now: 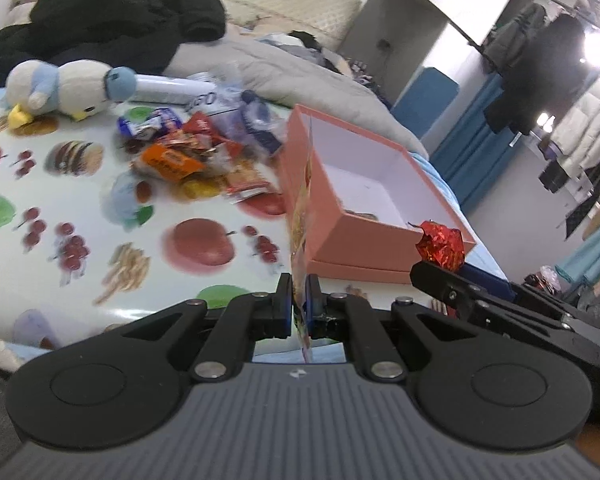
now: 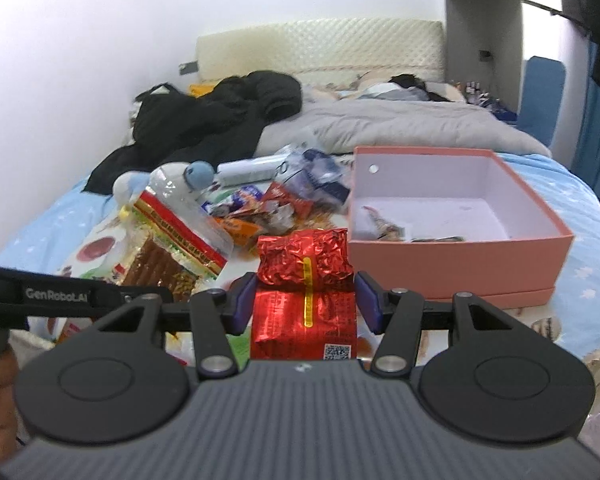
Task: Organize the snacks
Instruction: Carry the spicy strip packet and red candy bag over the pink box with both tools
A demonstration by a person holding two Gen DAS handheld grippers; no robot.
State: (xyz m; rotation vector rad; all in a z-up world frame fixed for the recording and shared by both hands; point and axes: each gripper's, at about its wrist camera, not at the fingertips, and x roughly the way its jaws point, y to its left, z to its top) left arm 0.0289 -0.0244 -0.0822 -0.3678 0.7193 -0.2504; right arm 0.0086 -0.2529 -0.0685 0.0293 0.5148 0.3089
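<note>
Ahead and right of your right gripper (image 2: pixel 305 300), clamped on the red packet (image 2: pixel 305 280), sits the box (image 2: pixel 456 256); left gripper (image 1: pixel 299 300) pinches a flat packet (image 1: pixel 300 216)

This is a bedroom in a home. A bed (image 2: pixel 560 208) with a light blue sheet fills most of the view, and a padded cream headboard (image 2: pixel 320 44) stands against the white wall. A grey duvet (image 2: pixel 400 124) and a black jacket (image 2: pixel 204 120) lie on the bed, and a plush penguin toy (image 1: pixel 60 88) rests near them. At the side of the room, coats hang on a clothes rack (image 1: pixel 548 40), beside blue curtains (image 1: pixel 472 136). A cloth with fruit pictures (image 1: pixel 80 216) is spread over the bed.
</note>
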